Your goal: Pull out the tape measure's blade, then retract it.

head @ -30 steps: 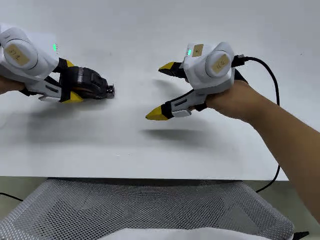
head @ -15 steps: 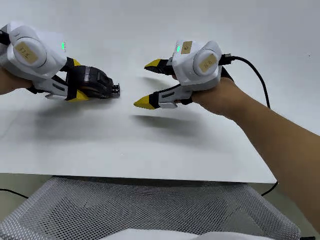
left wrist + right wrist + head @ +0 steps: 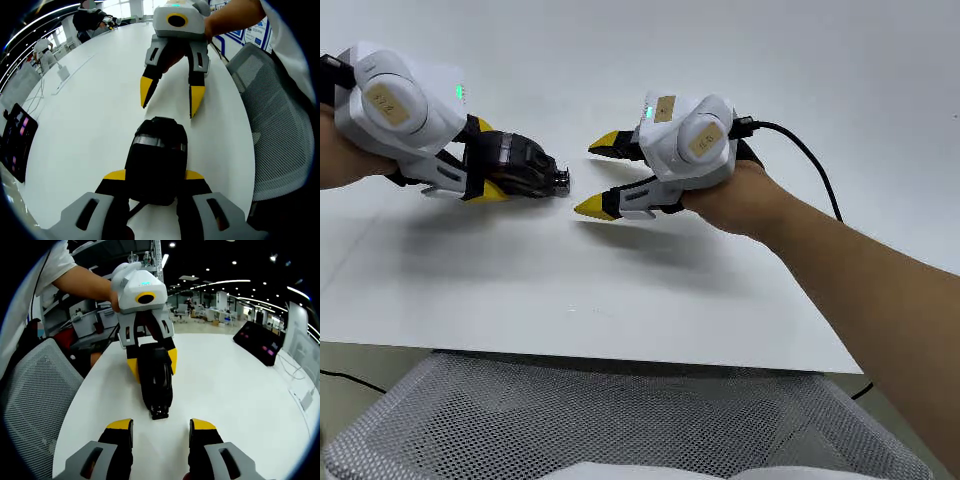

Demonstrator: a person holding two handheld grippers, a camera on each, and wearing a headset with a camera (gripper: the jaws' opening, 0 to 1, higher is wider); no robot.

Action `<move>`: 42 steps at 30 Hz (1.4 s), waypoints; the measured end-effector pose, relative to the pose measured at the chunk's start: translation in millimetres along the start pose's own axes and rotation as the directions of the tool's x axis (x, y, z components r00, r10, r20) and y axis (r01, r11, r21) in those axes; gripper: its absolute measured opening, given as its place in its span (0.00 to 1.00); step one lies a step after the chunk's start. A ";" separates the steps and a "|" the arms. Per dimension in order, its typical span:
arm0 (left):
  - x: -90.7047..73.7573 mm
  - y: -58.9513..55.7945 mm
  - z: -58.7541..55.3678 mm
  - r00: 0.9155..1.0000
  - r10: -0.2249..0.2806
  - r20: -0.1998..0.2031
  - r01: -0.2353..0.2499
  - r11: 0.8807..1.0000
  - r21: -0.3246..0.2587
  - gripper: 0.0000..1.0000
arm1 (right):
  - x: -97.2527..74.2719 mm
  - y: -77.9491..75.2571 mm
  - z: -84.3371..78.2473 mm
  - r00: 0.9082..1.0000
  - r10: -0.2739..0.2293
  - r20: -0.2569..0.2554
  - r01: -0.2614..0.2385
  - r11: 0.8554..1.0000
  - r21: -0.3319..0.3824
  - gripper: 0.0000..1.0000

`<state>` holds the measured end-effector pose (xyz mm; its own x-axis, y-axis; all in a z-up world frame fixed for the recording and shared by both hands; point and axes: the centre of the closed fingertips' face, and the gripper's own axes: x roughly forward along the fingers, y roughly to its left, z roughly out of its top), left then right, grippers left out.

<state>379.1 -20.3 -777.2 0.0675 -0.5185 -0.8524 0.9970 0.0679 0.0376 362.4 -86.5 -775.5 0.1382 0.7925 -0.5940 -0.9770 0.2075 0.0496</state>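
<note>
Tape measure (image 3: 515, 167) is being pinched by the left gripper (image 3: 485, 160) over the table (image 3: 620, 300), back from its near edge; its blade tip (image 3: 561, 180) is pointing lengthwise at the right gripper (image 3: 597, 175), jaws spread, just beside.

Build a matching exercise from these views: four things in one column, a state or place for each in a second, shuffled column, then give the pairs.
Column one:
1. left hand-held gripper
2. right hand-held gripper
3. tape measure
4. mesh chair

Column two:
A. open, nothing between its jaws
B. grey, below the near edge of the table
C. shut on the tape measure
D. black, blade not pulled out, tip pointing at the open jaws

Pairs: 1-C; 2-A; 3-D; 4-B
</note>
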 end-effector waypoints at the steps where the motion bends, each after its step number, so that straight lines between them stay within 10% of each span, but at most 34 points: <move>1: -0.1 0.0 0.1 1.000 0.000 0.000 0.000 1.000 0.000 0.31 | 0.5 0.0 0.4 1.000 0.002 0.002 -0.002 1.000 0.001 0.41; 24: 0.2 0.8 0.3 1.000 -0.002 0.010 0.002 1.000 0.000 0.31 | 26.1 2.2 -1.1 0.999 0.030 -0.019 -0.032 0.991 -0.130 0.16; 42: -0.1 1.6 -0.6 1.000 -0.001 0.002 0.001 1.000 0.012 0.31 | 26.2 0.8 3.6 0.999 0.035 0.018 -0.034 0.996 -0.080 0.11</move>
<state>380.6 -19.6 -777.4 0.0669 -0.5204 -0.8513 0.9974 0.0570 0.0435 365.9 -63.4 -788.1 0.1067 0.8095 -0.5774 -0.9910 0.1341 0.0049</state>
